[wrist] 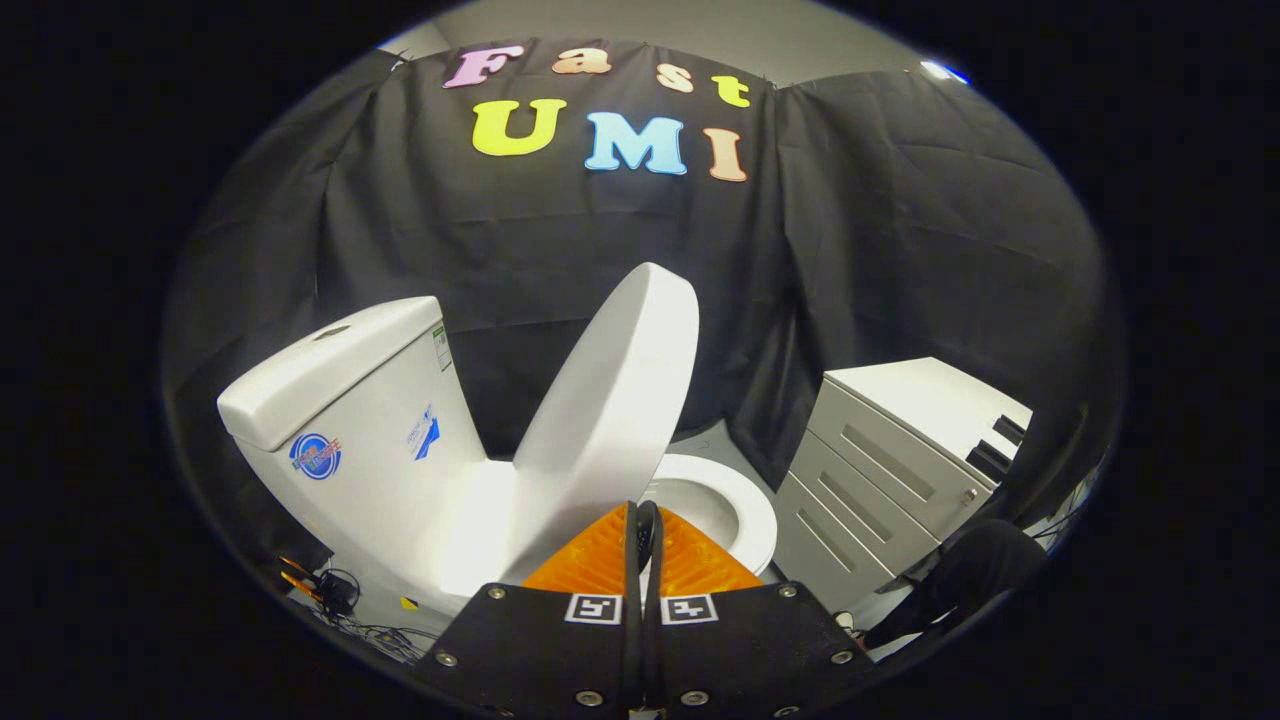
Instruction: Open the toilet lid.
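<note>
Most of the job looks done: lid [610,390] stands raised and tilted, short of the tank [350,400], its lower edge just ahead of the fingers. Gripper [642,520] closed, pads together, holding nothing. Bowl [755,525] exposed; contents not discernible. Drawer cabinet [890,470] nearby, shut.

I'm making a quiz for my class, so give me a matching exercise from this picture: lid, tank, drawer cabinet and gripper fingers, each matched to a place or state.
1 lid
2 tank
3 cabinet
4 fingers

A closed together, orange
B raised, leaning toward the tank
C beside the bowl, drawers shut
D behind the lid, stickers on its side

Pairs: 1-B, 2-D, 3-C, 4-A
</note>
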`<action>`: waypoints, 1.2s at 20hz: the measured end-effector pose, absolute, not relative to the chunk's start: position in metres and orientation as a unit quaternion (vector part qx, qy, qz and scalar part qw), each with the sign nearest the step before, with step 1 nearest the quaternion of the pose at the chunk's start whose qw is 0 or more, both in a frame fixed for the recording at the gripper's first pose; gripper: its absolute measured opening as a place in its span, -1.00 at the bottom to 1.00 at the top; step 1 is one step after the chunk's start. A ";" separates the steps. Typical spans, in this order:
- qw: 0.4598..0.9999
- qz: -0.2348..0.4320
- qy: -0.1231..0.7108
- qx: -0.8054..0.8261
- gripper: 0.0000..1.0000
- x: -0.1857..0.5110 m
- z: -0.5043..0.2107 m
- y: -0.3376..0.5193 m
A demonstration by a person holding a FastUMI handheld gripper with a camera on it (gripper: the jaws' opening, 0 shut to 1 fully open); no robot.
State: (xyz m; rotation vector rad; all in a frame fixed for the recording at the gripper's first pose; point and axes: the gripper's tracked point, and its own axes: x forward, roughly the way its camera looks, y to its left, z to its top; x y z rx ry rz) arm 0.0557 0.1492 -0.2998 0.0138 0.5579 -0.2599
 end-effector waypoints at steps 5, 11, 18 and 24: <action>0.957 -0.109 0.267 -0.024 -1.00 0.061 -0.284 0.175; 0.963 -0.078 0.252 -0.056 -1.00 0.067 -0.268 0.211; 0.967 -0.047 0.243 -0.065 -1.00 0.071 -0.256 0.249; 0.969 -0.013 0.235 -0.077 -1.00 0.076 -0.251 0.282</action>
